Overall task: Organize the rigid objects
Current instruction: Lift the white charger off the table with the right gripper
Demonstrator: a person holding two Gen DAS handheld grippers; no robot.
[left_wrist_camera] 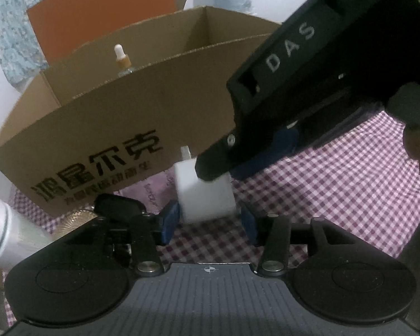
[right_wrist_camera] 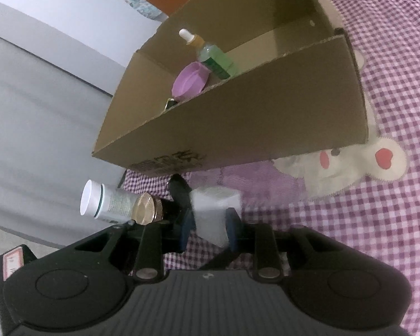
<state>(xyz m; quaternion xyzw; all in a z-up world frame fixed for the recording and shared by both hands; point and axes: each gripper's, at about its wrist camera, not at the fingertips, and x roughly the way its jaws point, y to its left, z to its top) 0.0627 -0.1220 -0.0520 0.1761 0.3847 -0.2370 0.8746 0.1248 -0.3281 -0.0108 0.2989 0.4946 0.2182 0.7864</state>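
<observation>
Mid hand-over just before the cardboard box [right_wrist_camera: 238,106]: white block [right_wrist_camera: 214,212] pinched in the right gripper [right_wrist_camera: 207,225] above the checked cloth [right_wrist_camera: 350,224], left gripper [left_wrist_camera: 208,221] slack-jawed around it, pads apart; next, lift over the near wall

A purple-and-white checked cloth [right_wrist_camera: 383,56] covers the carrying surface, with a pale cartoon bear patch [right_wrist_camera: 350,165] printed on it at about three o'clock in the right wrist view. An open cardboard box [right_wrist_camera: 238,117] sits on the cloth at twelve o'clock. At nine o'clock a white tube [right_wrist_camera: 106,201] and a gold-capped dark bottle [right_wrist_camera: 151,210] lie side by side, apparently at the cloth's edge. A white block [left_wrist_camera: 204,193] stands on the cloth at six o'clock from the box.
</observation>
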